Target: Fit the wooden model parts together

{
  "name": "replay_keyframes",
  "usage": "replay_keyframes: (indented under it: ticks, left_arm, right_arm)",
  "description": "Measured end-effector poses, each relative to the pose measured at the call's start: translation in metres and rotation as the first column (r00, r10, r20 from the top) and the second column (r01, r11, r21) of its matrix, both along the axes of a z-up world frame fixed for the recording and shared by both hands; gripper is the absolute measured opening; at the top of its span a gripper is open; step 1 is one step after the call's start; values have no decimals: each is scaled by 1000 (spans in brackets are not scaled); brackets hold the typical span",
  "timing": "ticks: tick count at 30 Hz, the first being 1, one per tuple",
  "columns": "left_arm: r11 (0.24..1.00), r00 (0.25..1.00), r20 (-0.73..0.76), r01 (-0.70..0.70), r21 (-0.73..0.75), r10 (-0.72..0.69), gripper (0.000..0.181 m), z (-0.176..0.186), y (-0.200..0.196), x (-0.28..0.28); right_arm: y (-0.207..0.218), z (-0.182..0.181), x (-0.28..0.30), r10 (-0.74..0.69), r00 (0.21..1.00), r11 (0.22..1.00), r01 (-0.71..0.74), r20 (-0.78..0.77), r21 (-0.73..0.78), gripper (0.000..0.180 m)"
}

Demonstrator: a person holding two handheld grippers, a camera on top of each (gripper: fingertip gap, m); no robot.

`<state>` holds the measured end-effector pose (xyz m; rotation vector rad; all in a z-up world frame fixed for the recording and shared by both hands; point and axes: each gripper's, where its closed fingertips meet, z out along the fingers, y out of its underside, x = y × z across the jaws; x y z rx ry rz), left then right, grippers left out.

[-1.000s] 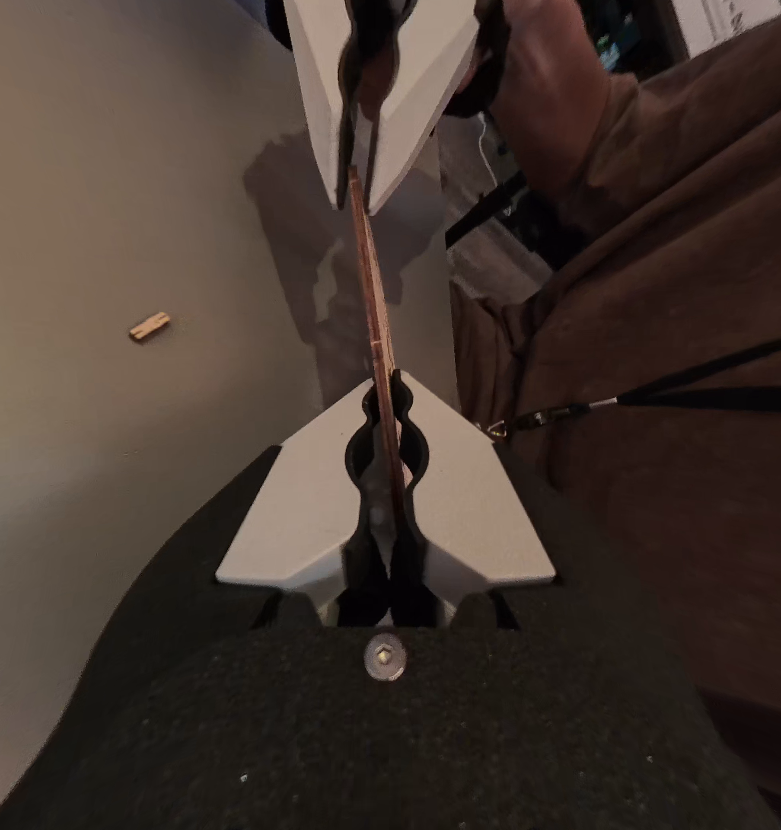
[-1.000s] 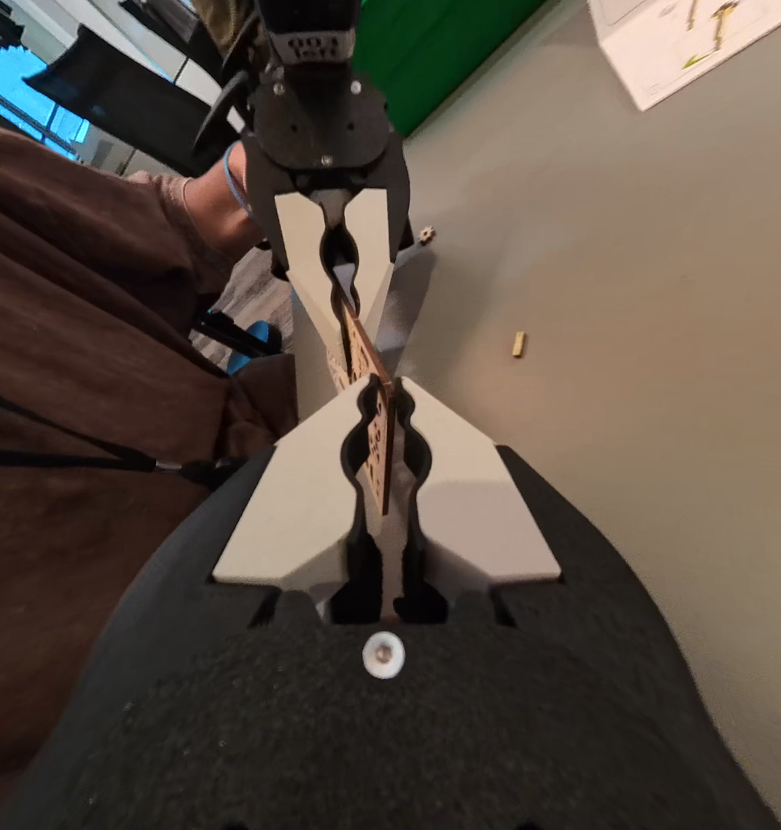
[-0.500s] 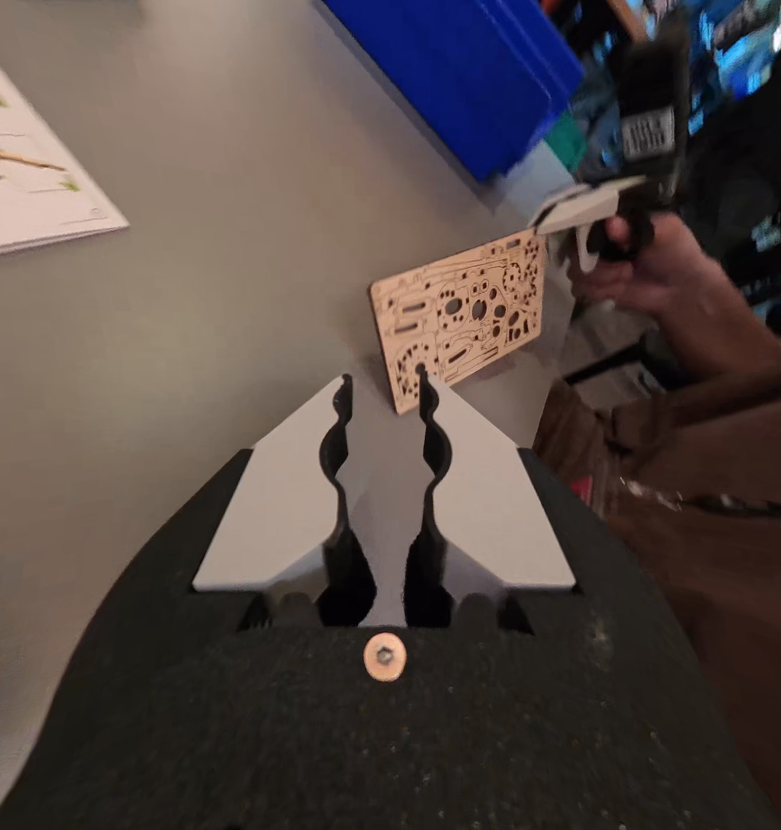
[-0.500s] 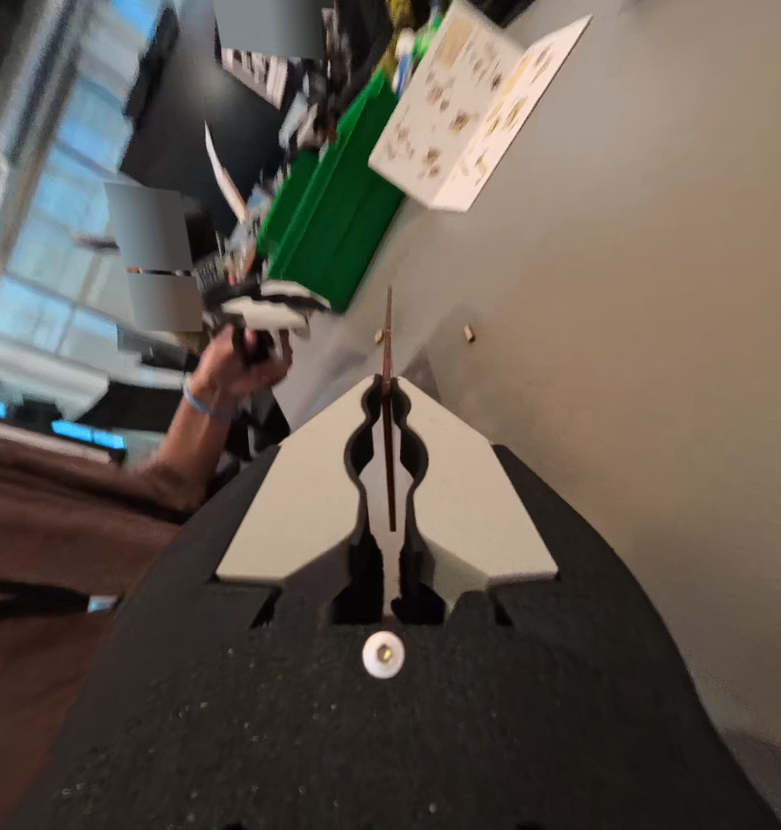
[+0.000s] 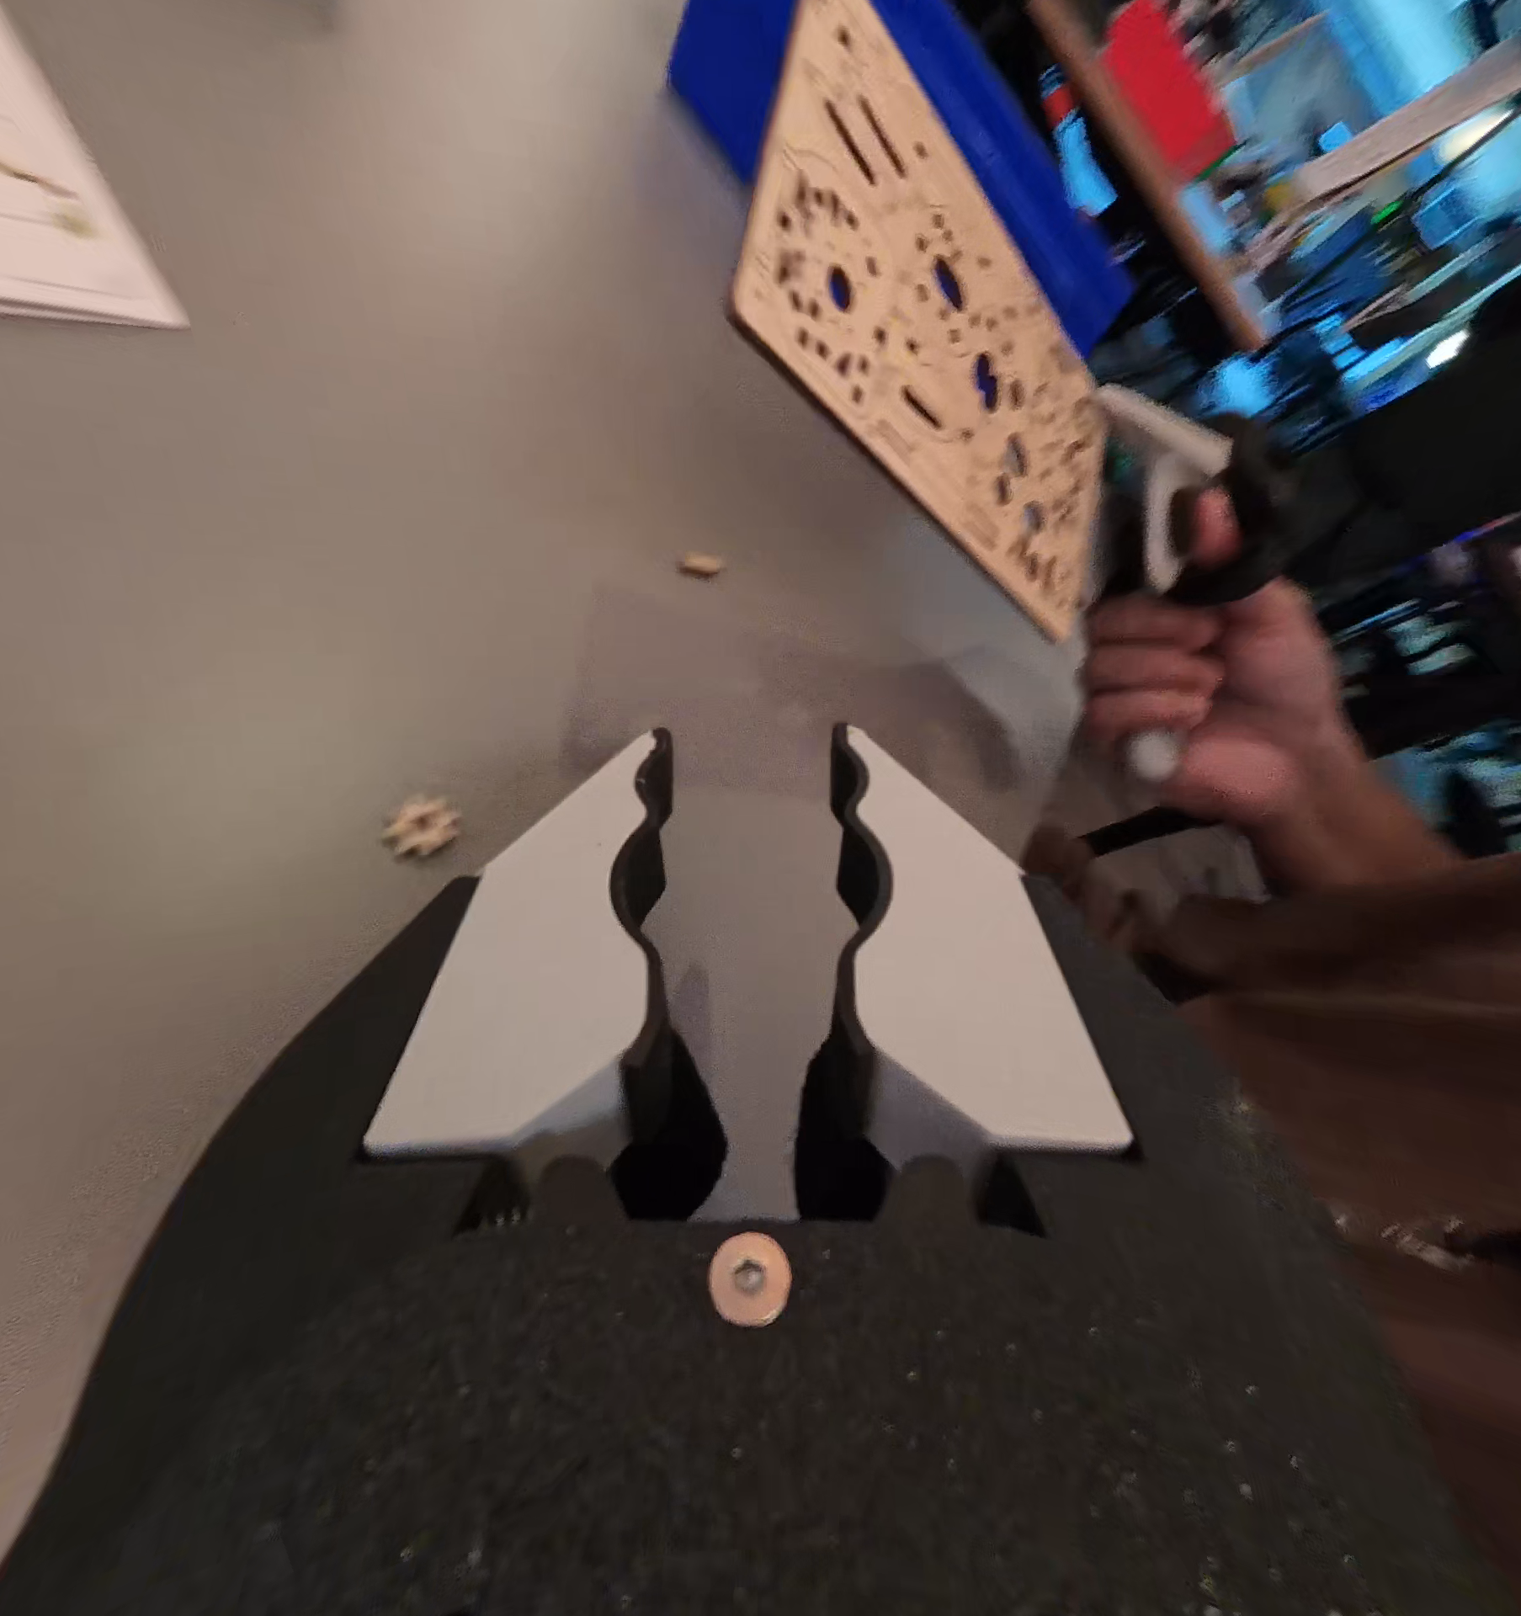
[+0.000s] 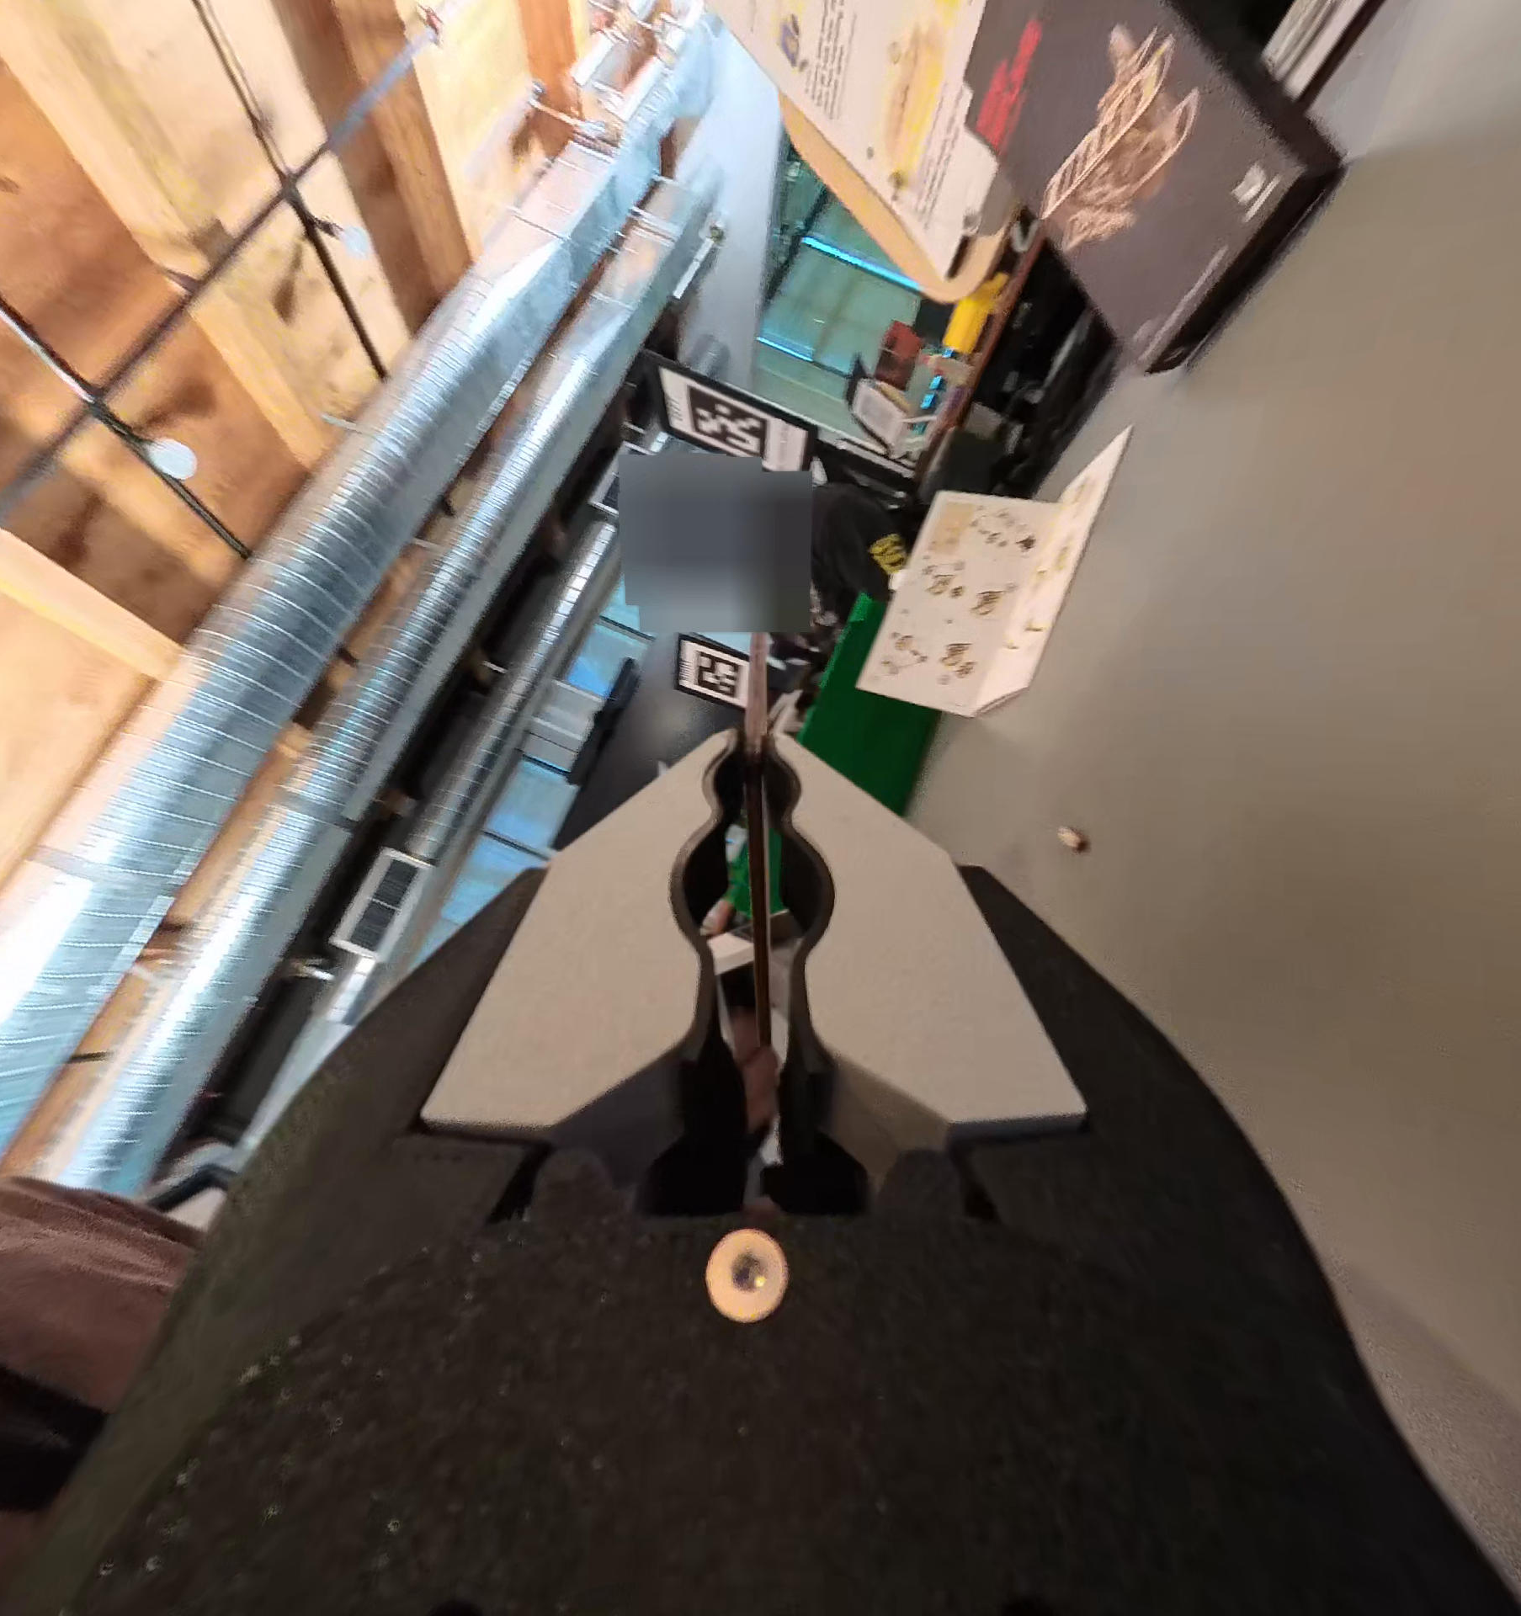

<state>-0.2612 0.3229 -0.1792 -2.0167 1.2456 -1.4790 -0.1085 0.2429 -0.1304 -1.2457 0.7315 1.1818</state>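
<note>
Sheet (image 5: 923,289) sits at 1 o'clock, pinched edge-on in your right gripper (image 6: 755,743); left gripper (image 5: 750,743) gapes wide, empty, gear (image 5: 422,824) at 10.

Each handheld gripper has a rough, speckled black body with a round silver screw (image 5: 749,1279) set at its middle. The left gripper (image 5: 750,761) carries two pale grey wedge-shaped fingers (image 5: 536,979) lined with wavy black pads. The right gripper (image 6: 755,752) is built the same, its fingers (image 6: 595,966) a duller grey. The person wears a brown sleeve (image 5: 1369,1049).
</note>
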Motion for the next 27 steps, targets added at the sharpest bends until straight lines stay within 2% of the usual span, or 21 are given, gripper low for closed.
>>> replay_keyframes:
  ticks: [4, 6, 8, 10, 13, 15, 17, 19, 21, 22, 23, 27]
  left_arm:
    - [987, 987, 158, 1, -161, 24, 64, 25, -10, 37]
    - [967, 976, 206, -15, -256, 70, 61, 33, -4, 46]
    - [945, 971, 224, -2, -326, 80, 43, 33, -2, 49]
    - [932, 969, 234, 10, -361, 80, 10, 31, -2, 47]
    - [878, 968, 251, 105, -468, 18, 1, 32, -9, 40]
    - [878, 976, 205, 160, -451, -73, 1, 22, -17, 33]
    - [886, 973, 127, 228, -403, -192, 1, 9, -29, 24]
    - [897, 965, 41, 257, -358, -260, 1, -6, -33, 20]
    - [897, 955, -11, 275, -345, -296, 1, -17, -35, 19]
    - [898, 951, -26, 281, -338, -307, 1, -21, -36, 19]
    - [892, 946, -27, 296, -342, -324, 1, -22, -39, 18]
    - [875, 937, -16, 320, -364, -349, 1, -25, -42, 16]
  right_arm:
    - [23, -7, -19, 57, 992, 998, -54, -109, 34, 2]
    - [28, -12, -33, 93, 992, 996, -92, -86, 14, 2]
    - [29, -17, -44, 117, 992, 993, -118, -39, -11, 2]
    - [28, -25, -51, 153, 988, 987, -153, -5, -51, 3]
    - [24, -31, -58, 264, 956, 961, -249, 128, -121, 14]
    - [22, -33, -64, 381, 880, 921, -333, 284, -203, 27]
    - [24, -38, -71, 479, 774, 875, -384, 414, -295, 30]
    - [24, -47, -90, 614, 641, 789, -482, 461, -381, 35]
    - [21, -63, -105, 722, 503, 691, -549, 475, -469, 29]
    - [22, -68, -108, 742, 459, 669, -556, 489, -493, 26]
    - [25, -69, -109, 737, 442, 672, -557, 511, -488, 18]
    - [33, -66, -110, 741, 436, 663, -596, 511, -453, 16]
